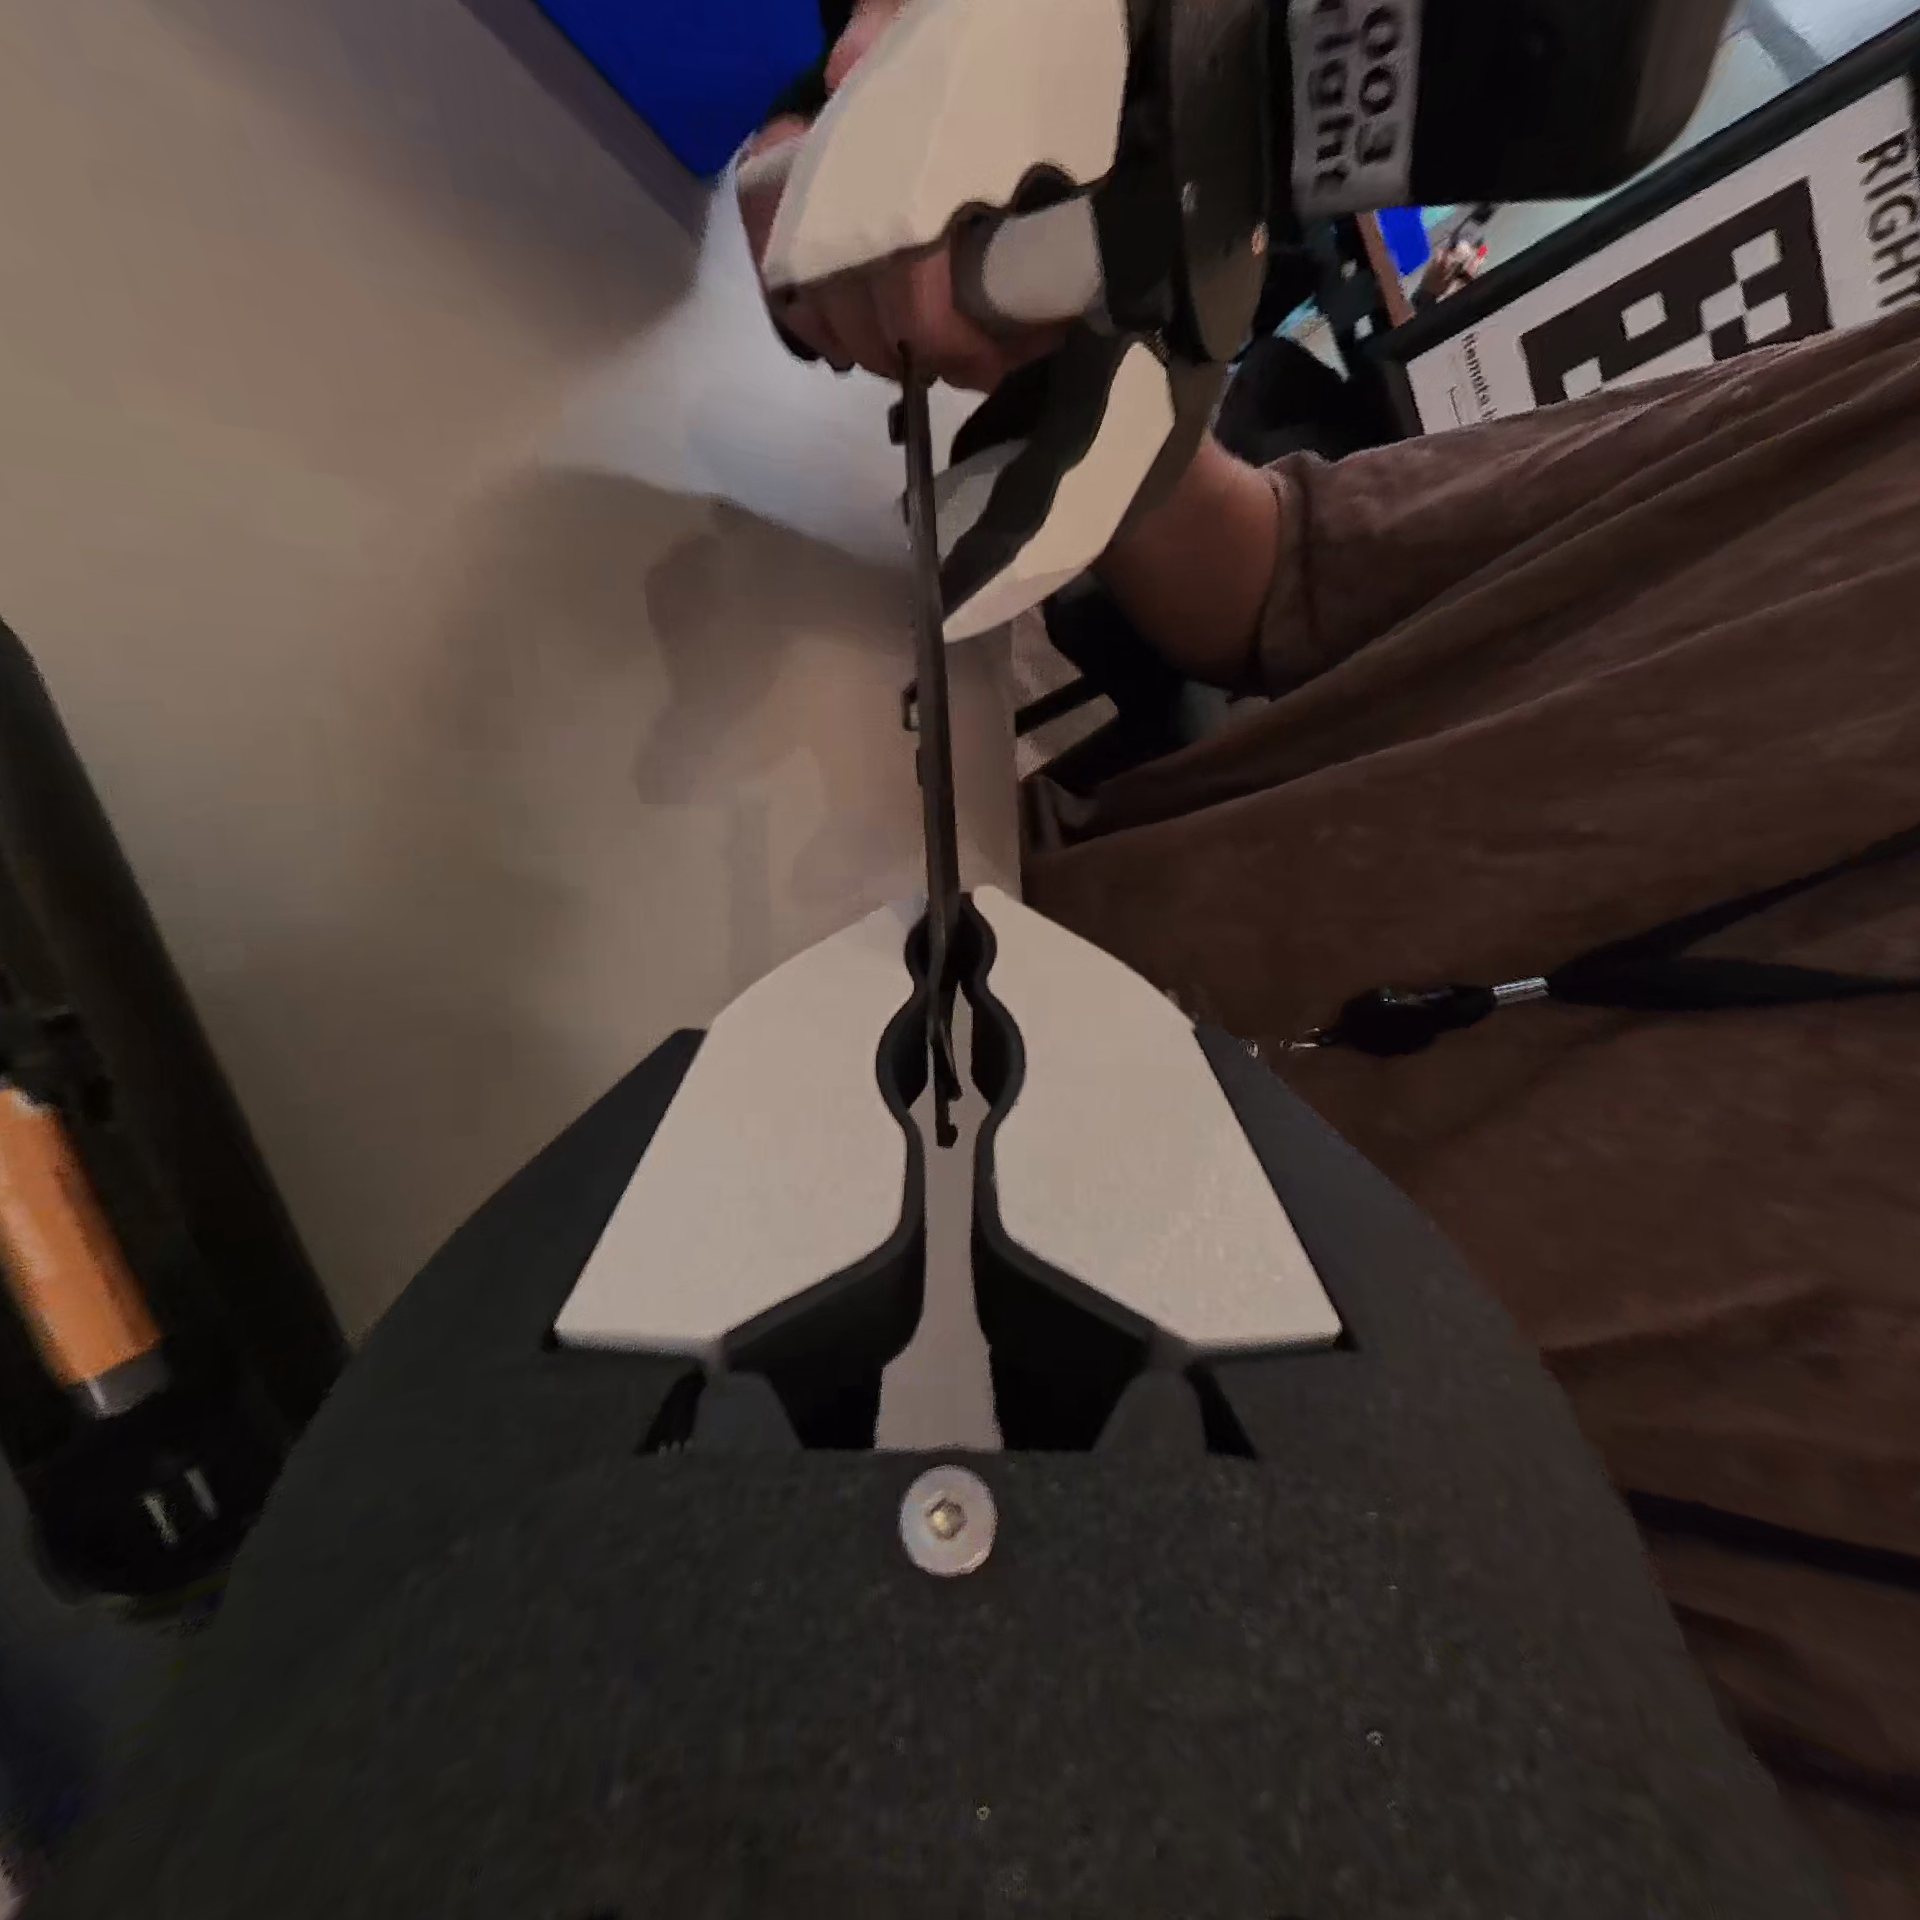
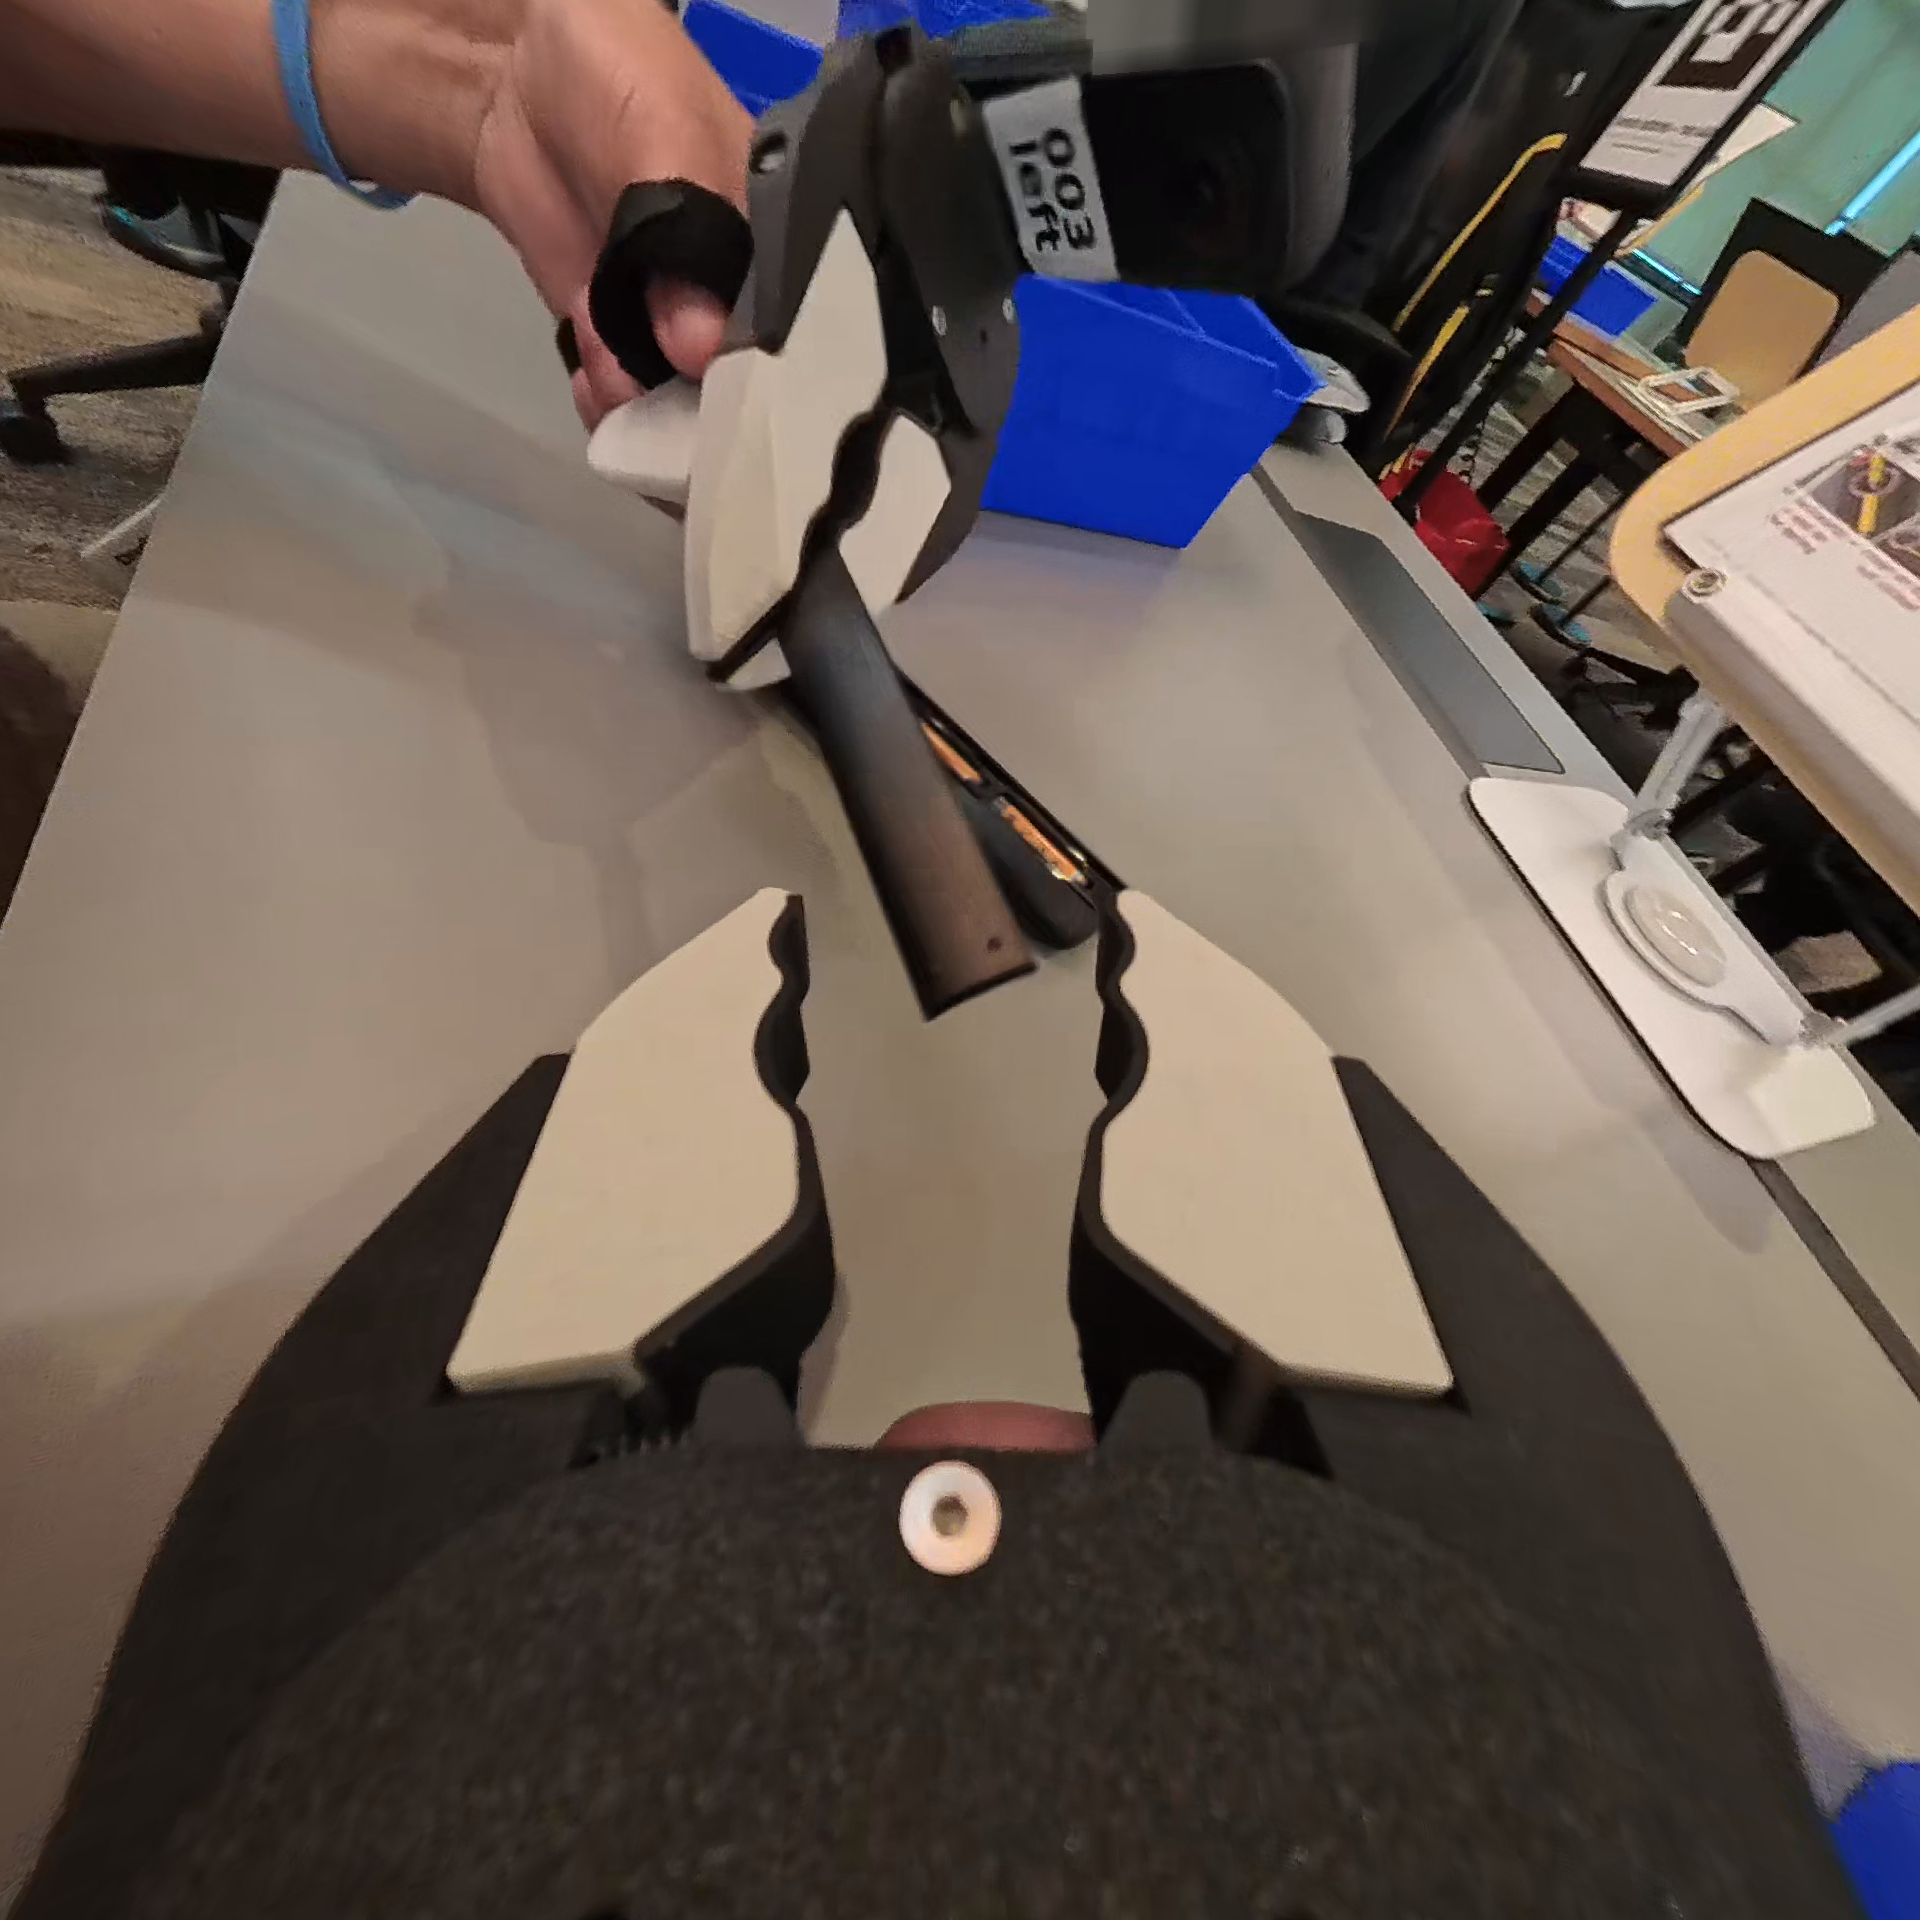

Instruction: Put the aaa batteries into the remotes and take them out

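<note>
My left gripper (image 1: 948,971) is pinched tight on the thin black battery cover (image 2: 904,831), lifting it clear so I can reach inside. My right gripper (image 2: 951,987) is wide and holds nothing. The remote (image 2: 1049,894) lies on the grey table (image 2: 312,831) with orange batteries (image 2: 1023,826) showing.

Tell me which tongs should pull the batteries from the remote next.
Right, probably. The right tongs are open, empty and facing the remote, whose batteries lie exposed. The left tongs are shut on the cover.
</note>
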{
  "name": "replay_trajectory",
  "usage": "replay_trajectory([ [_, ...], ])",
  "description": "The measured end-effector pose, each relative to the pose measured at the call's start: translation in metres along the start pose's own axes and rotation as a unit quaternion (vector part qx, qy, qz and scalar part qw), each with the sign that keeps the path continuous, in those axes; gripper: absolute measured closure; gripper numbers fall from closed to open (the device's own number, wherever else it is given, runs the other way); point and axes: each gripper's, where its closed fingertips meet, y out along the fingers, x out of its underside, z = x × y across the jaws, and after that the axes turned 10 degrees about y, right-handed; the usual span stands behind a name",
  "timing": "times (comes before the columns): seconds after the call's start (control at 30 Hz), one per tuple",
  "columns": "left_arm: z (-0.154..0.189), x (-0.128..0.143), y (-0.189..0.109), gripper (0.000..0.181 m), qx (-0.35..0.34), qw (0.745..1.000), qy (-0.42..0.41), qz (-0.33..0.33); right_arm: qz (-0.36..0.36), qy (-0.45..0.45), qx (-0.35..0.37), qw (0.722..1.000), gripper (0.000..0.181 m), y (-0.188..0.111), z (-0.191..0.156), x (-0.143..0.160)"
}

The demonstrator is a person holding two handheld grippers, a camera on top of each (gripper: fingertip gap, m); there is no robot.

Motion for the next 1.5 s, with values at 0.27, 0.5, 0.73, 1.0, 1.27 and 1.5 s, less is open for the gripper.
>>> replay_trajectory([
  [0.27,-0.008,0.01,0.004,0.179,-0.018,0.998,-0.045,-0.03,-0.078,-0.088,0.007,0.993,0.141,0.02,-0.014,0.021],
  [0.5,-0.015,0.013,0.01,0.179,-0.049,0.996,-0.051,-0.062,-0.106,-0.098,0.03,0.989,0.159,0.022,-0.009,0.032],
  [0.73,-0.034,0.021,-0.011,0.121,-0.181,0.98,-0.009,-0.08,-0.116,-0.032,0.009,0.993,0.16,0.009,-0.005,0.038],
  [1.0,-0.054,0.061,-0.079,0.103,-0.486,0.857,0.111,-0.13,-0.069,0.083,0.054,0.993,0.16,-0.019,0.026,0.038],
  [1.27,-0.085,0.091,-0.084,0.101,-0.48,0.868,0.06,-0.113,-0.065,0.093,0.019,0.993,0.16,-0.013,0.012,0.043],
  [1.5,-0.088,0.084,-0.083,0.134,-0.47,0.872,0.1,-0.094,-0.068,0.117,0.016,0.991,0.16,-0.01,0.016,0.049],
])
